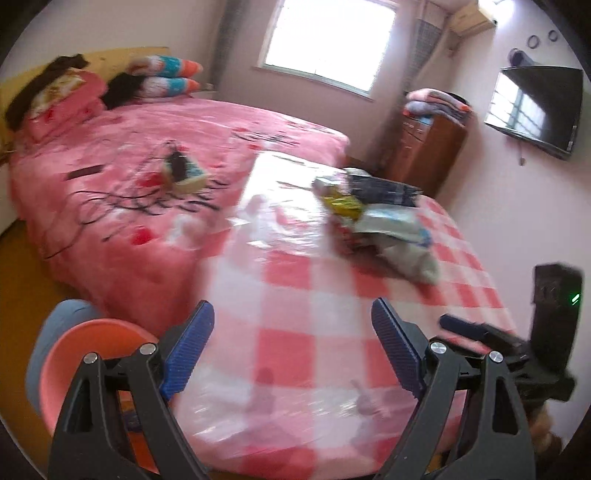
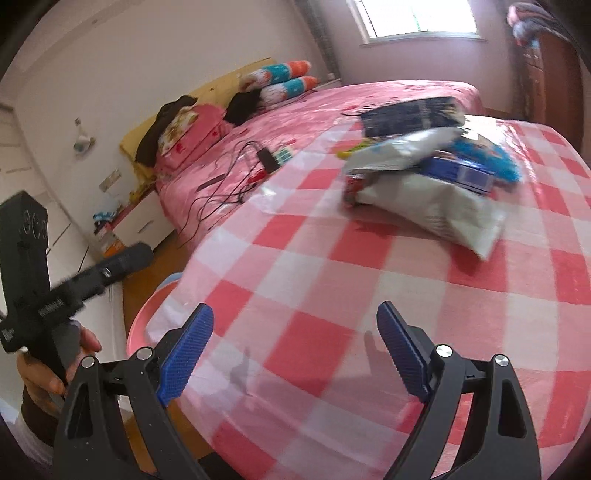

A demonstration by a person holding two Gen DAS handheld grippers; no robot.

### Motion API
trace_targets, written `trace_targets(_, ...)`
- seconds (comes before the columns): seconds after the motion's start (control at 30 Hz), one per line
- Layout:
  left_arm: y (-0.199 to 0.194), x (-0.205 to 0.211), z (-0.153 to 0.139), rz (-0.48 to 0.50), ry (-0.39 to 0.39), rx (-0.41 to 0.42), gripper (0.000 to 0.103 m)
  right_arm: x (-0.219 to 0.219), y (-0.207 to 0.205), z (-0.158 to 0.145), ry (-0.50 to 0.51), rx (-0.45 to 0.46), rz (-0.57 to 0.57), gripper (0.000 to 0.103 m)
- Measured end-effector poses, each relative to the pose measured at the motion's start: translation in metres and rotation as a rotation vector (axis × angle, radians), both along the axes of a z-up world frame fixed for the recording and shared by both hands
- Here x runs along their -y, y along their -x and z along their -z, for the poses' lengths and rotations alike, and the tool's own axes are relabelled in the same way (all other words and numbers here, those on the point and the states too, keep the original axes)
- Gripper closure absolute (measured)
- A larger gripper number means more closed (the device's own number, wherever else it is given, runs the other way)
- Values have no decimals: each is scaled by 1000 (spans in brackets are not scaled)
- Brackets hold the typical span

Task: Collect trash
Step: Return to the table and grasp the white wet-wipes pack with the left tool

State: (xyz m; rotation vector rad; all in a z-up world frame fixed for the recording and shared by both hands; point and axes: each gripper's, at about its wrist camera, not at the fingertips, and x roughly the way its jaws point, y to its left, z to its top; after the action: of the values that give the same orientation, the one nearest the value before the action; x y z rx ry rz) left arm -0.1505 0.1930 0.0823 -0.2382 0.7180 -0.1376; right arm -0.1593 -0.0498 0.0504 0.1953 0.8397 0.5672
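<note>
Checked table, pile of wrappers heaped at far side, left gripper spread, nothing held, right gripper spread, nothing held

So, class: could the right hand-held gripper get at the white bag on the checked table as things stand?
Probably yes: the right hand-held gripper is open and only bare checked table lies before the white bag.

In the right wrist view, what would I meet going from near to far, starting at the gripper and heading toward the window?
Right gripper → checked tablecloth → white bag → dark packet → pink bed → window.
</note>
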Motion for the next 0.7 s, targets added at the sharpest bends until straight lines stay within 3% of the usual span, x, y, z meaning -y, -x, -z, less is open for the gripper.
trace_targets(0.27, -59, 61, -20, 234, 37, -52, 15, 55, -8, 7, -31, -26, 83, 14)
trace_targets(0.53, -139, 122, -26, 420, -29, -120, 15, 108, -12, 5, -81, -31, 173, 14)
trace_targets(0.7, -186, 143, -16, 458, -88, -177, 15, 126, -15, 8, -88, -31, 198, 14)
